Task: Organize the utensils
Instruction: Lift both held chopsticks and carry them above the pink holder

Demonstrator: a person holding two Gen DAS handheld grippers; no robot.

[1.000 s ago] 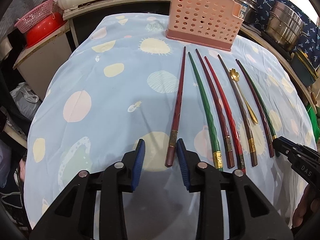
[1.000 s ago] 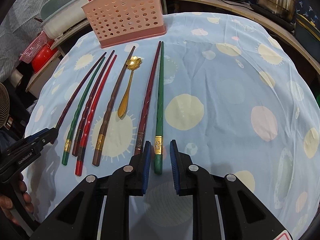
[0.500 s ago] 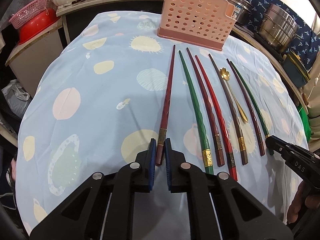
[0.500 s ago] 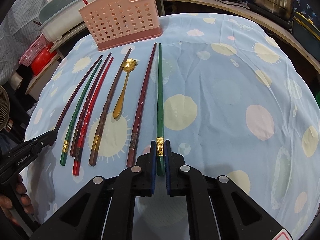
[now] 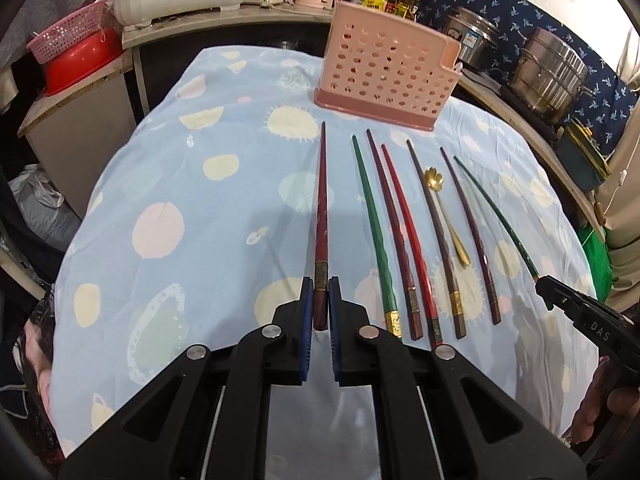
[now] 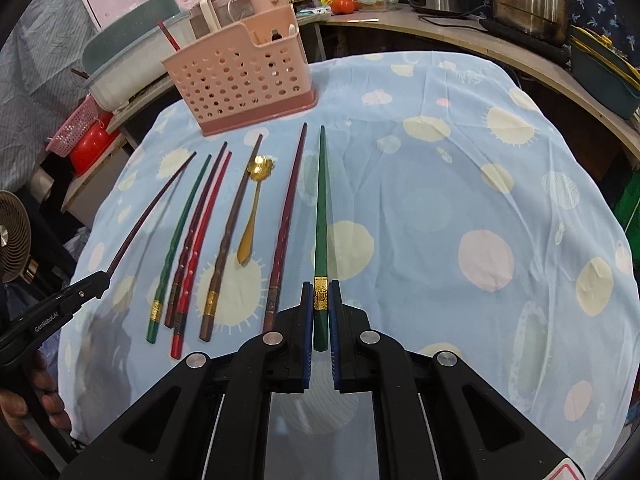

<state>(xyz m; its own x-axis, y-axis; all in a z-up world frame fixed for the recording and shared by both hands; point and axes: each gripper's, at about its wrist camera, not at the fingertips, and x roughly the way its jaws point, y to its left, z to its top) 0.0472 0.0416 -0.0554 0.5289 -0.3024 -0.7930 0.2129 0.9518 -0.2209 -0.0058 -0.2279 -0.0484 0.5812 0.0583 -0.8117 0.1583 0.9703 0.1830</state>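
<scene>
We have each hand-held gripper clamped on the thick end of one chopstick: the left hand-held gripper (image 5: 318,300) has its blue pads pinched tight around the dark red, gold-banded chopstick (image 5: 321,208), and the right hand-held gripper (image 6: 321,304) is pinched just as tight on the dark green, gold-banded chopstick (image 6: 320,208). Both sticks reach out ahead of us over the table (image 6: 440,208) with its light blue spotted cloth, toward the pink perforated plastic utensil basket (image 5: 384,72) at its far edge. Our worry is leverage: gripped so near one end, a long, smooth stick can pivot between the pads, droop at the tip and catch the cloth or the basket's wall instead of clearing the rim. A tilted stick could also slip out altogether. The remaining chopsticks and the gold flower-bowled spoon (image 5: 444,208) lie close between the two sticks we hold, so a sideways swing could knock that row out of line.
</scene>
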